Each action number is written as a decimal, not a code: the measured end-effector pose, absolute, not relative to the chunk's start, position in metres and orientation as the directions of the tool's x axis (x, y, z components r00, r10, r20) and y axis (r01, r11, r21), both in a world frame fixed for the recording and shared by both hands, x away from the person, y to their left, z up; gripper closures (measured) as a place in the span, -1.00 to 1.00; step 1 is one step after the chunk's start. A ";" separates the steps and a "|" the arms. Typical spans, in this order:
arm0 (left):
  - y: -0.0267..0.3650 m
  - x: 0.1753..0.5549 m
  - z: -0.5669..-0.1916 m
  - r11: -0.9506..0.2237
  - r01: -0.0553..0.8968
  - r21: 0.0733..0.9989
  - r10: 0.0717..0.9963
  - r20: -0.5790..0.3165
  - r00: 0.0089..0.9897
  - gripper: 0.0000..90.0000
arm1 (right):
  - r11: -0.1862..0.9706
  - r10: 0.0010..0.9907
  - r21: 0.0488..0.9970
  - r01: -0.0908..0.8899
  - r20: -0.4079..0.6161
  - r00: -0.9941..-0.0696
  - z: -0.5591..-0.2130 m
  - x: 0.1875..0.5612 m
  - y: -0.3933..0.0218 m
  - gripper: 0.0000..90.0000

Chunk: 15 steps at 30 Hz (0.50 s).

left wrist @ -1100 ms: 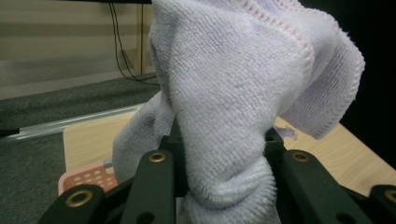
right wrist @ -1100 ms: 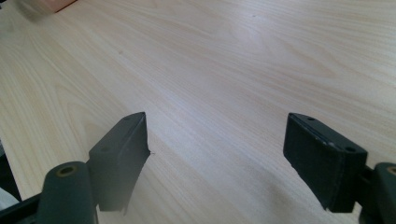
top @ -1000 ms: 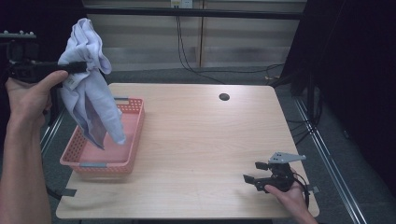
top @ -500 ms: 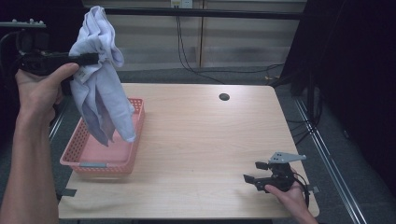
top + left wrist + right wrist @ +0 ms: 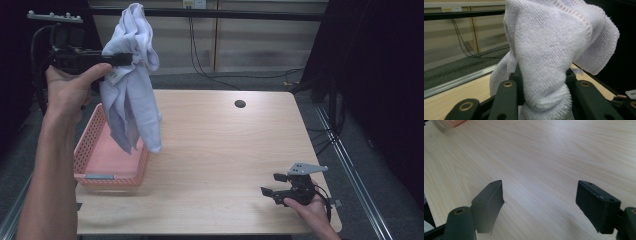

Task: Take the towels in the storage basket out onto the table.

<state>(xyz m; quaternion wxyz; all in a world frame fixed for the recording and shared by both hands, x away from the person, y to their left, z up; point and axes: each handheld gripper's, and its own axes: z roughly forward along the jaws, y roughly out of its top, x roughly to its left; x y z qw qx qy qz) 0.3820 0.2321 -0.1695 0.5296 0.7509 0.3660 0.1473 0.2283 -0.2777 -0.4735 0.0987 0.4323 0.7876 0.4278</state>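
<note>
Towel (image 5: 131,80) hung above the pink basket (image 5: 95,157), clamped in left gripper (image 5: 125,59), right gripper (image 5: 274,184) well right of the basket, jaws apart, holding nothing.

Towel (image 5: 554,50) hides left claw (image 5: 544,100) tips; towel top cut by frame edge; basket (image 5: 456,122) corner blurred.

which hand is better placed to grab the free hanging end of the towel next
Right, probably: the right gripper rests open and empty on the wooden table, while the left gripper is clamped on the pale lilac terry towel.
</note>
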 end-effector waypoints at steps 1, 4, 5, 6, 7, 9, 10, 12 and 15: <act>0.228 0.382 -0.169 -0.182 0.391 0.902 0.696 -0.163 0.699 0.49 | 0.262 0.765 0.760 0.595 0.213 -0.608 -0.474 0.229 -0.278 -0.52; 0.214 0.384 -0.171 -0.195 0.391 0.900 0.679 -0.164 0.715 0.49 | 0.264 0.763 0.761 0.592 0.211 -0.611 -0.473 0.228 -0.277 -0.51; 0.210 0.385 -0.171 -0.199 0.390 0.899 0.674 -0.164 0.721 0.49 | 0.267 0.761 0.761 0.591 0.209 -0.614 -0.473 0.228 -0.278 -0.51; 0.204 0.386 -0.172 -0.206 0.393 0.896 0.668 -0.165 0.726 0.49 | 0.267 0.760 0.761 0.591 0.210 -0.614 -0.473 0.228 -0.278 -0.51; 0.198 0.387 -0.173 -0.208 0.395 0.895 0.664 -0.167 0.729 0.49 | 0.266 0.760 0.761 0.592 0.213 -0.615 -0.473 0.228 -0.278 -0.51; 0.190 0.389 -0.175 -0.220 0.394 0.893 0.652 -0.166 0.739 0.49 | 0.265 0.761 0.759 0.595 0.215 -0.612 -0.473 0.228 -0.277 -0.51; 0.185 0.390 -0.178 -0.229 0.394 0.890 0.644 -0.165 0.747 0.49 | 0.268 0.758 0.762 0.590 0.211 -0.617 -0.473 0.228 -0.278 -0.51; 0.176 0.391 -0.183 -0.242 0.397 0.885 0.638 -0.163 0.753 0.49 | 0.265 0.759 0.763 0.590 0.212 -0.616 -0.473 0.228 -0.278 -0.51; 0.164 0.391 -0.191 -0.253 0.398 0.882 0.617 -0.170 0.769 0.49 | 0.263 0.758 0.764 0.590 0.214 -0.616 -0.473 0.228 -0.278 -0.51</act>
